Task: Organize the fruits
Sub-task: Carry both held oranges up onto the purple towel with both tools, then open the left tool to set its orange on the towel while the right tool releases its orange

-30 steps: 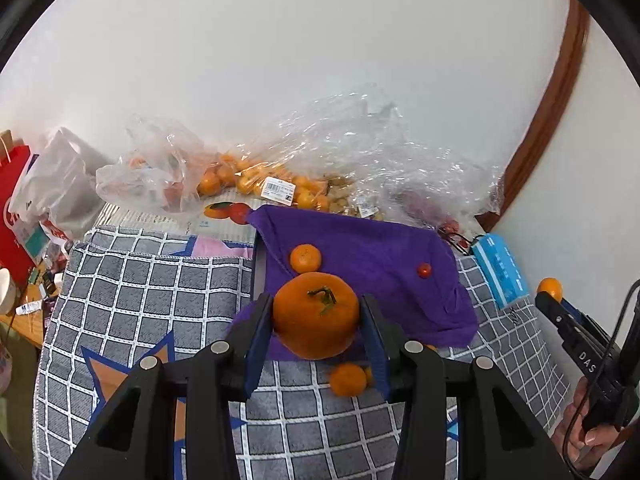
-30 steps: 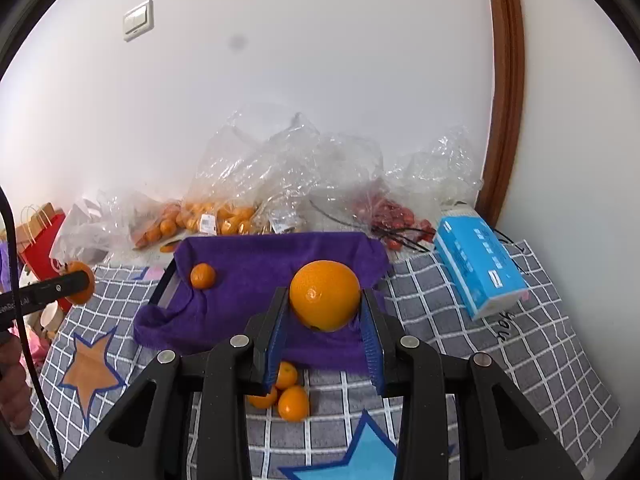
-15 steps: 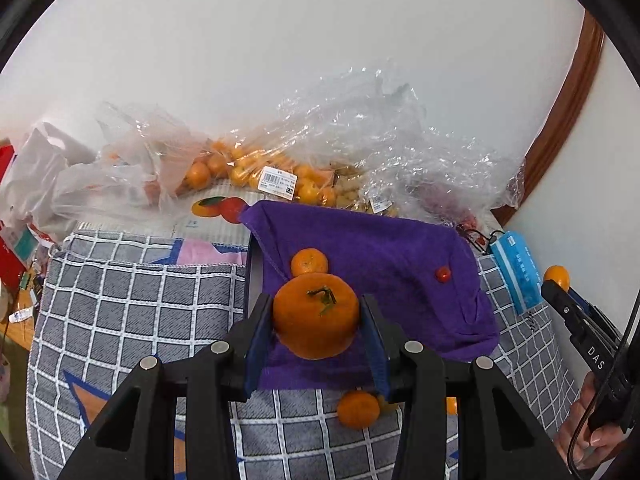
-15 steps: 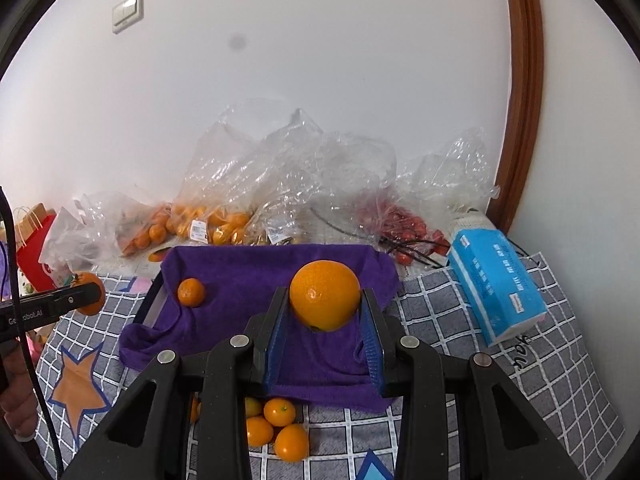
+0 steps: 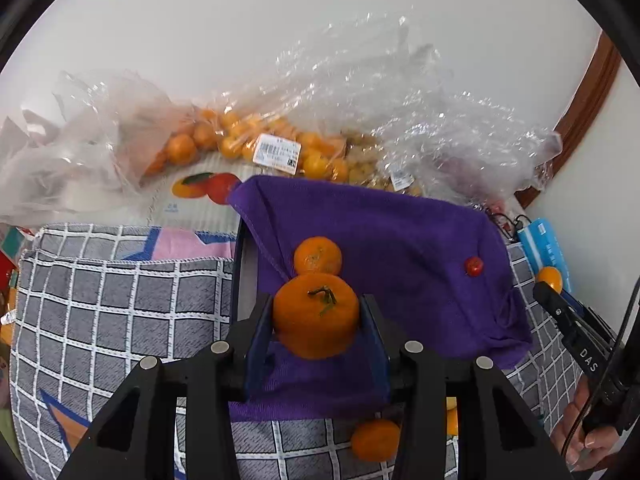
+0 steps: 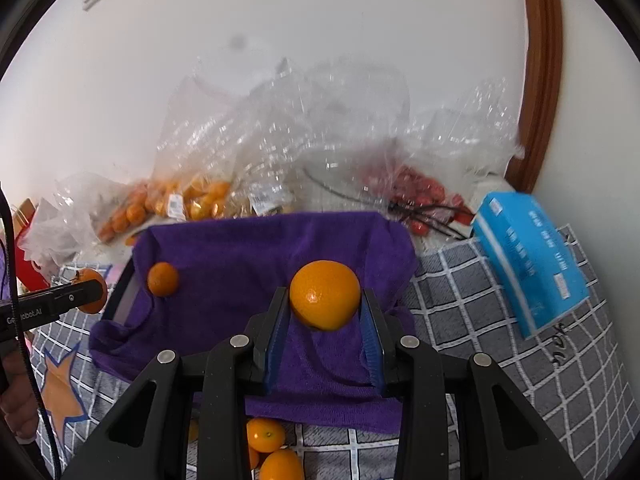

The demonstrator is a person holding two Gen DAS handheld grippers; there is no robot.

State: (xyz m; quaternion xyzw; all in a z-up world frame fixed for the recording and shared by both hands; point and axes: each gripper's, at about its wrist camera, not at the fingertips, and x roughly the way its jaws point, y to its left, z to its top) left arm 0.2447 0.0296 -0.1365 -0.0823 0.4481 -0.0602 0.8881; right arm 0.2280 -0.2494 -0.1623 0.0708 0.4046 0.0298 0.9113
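Both grippers carry fruit toward the purple cloth, which is draped over a dark tray whose edge shows at the cloth's left side. The left gripper is clamped on a tangerine, stem facing the camera, its blue pads pressing both flanks. The right gripper is clamped the same way on a smooth orange.

Everything turns on where each fruit hangs relative to the cloth. In the left wrist view the tangerine sits over the cloth's near left part, just this side of a small mandarin already lying on the cloth close to the tray's left edge. In the right wrist view the orange hangs over the cloth's middle, nearer its right side, with that mandarin well off to the left. A tiny red fruit, probably a cherry tomato, rests on the cloth's right half. So each hand has its own side: left for left, right for right, and I judge neither need cross the other.

Both grippers tilt downward toward the cloth, so what remains is likely a short lowering and release. The tangerine's drop spot is crowded by the mandarin; a nudge could roll it.

A few loose oranges lie on the checked blanket just off the cloth's near edge. Bags of fruit lie beyond its far edge.
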